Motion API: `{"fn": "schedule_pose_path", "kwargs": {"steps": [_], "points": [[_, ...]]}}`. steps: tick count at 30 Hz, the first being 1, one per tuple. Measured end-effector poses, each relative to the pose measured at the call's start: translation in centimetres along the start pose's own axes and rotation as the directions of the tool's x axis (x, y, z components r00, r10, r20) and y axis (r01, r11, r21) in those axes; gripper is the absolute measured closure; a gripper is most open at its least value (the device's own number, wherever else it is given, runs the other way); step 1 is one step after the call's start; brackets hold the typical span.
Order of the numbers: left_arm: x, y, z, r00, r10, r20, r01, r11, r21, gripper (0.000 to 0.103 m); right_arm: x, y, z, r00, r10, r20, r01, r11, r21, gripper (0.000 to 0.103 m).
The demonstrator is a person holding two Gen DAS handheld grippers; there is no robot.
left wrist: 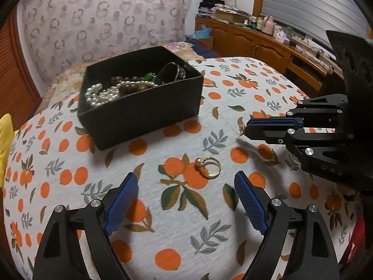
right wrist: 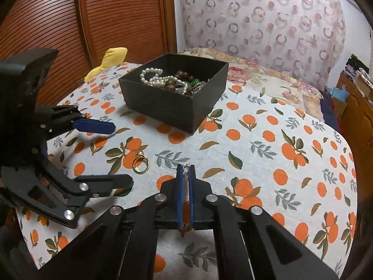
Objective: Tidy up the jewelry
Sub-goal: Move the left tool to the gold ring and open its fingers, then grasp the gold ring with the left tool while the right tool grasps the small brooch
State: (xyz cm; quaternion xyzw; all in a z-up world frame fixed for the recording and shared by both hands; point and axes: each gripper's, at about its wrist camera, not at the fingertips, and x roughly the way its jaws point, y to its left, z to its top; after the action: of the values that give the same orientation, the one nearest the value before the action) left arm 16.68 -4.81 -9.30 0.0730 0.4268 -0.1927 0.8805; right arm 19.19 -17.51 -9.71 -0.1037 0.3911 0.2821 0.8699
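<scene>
One black box [left wrist: 139,107] sits in the upper middle of both views on the orange-print cloth [left wrist: 186,233], holding pearls [left wrist: 102,94] and dark beads. One gold ring [left wrist: 208,167] lies on the cloth in the lower middle, between the spread jaws of the released left gripper [left wrist: 184,200]. The right gripper [right wrist: 185,171] is clenched on one small earring [right wrist: 185,170]. Only the left view shows a cabinet [left wrist: 256,44] at upper right; only the right view shows a slatted door [right wrist: 93,18] at upper left.
</scene>
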Motion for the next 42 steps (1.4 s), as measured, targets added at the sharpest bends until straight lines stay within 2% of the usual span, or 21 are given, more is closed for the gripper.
{"fn": "schedule_pose_path", "kwargs": {"steps": [6,10,13,16,23,28,33,42], "points": [[0.5,-1.2,0.8,1.0,0.007,0.001,-0.007,1.0,0.025,0.023,-1.8,-0.1,0.0,0.999,-0.01,0.048,0.01,1.0,0.008,0.098],[1.0,-1.8,1.1,1.0,0.019,-0.013,-0.018,0.999,0.036,0.046,-3.1,0.0,-0.1,0.997,-0.01,0.072,0.009,1.0,0.009,0.098],[1.3,-2.3,1.2,1.0,0.03,-0.008,-0.029,0.998,0.052,0.055,-4.0,0.0,-0.4,0.996,-0.013,0.088,0.012,1.0,0.012,0.098],[1.2,-2.7,1.3,1.0,0.022,0.0,-0.022,0.998,0.061,0.079,-4.6,-0.1,-0.6,0.995,-0.016,0.099,0.014,1.0,0.019,0.098],[0.7,-3.3,1.2,0.999,0.035,0.016,-0.036,0.997,0.066,0.079,-6.2,-0.1,-0.7,0.99,-0.033,0.136,0.028,0.999,0.033,0.098],[-0.6,-3.0,1.6,0.998,0.029,0.059,-0.031,0.999,0.038,0.079,-7.9,0.1,-0.5,0.982,-0.048,0.182,0.041,0.998,0.045,0.098],[-2.2,-2.5,2.7,0.993,0.029,0.111,-0.031,0.999,0.017,0.079,-9.2,0.1,0.7,0.972,-0.069,0.225,0.057,0.997,0.059,0.098],[-4.0,-1.7,4.4,0.984,0.029,0.173,-0.029,1.0,-0.006,0.079,-9.4,-0.5,2.6,0.965,-0.079,0.251,0.067,0.996,0.056,0.098]]}}
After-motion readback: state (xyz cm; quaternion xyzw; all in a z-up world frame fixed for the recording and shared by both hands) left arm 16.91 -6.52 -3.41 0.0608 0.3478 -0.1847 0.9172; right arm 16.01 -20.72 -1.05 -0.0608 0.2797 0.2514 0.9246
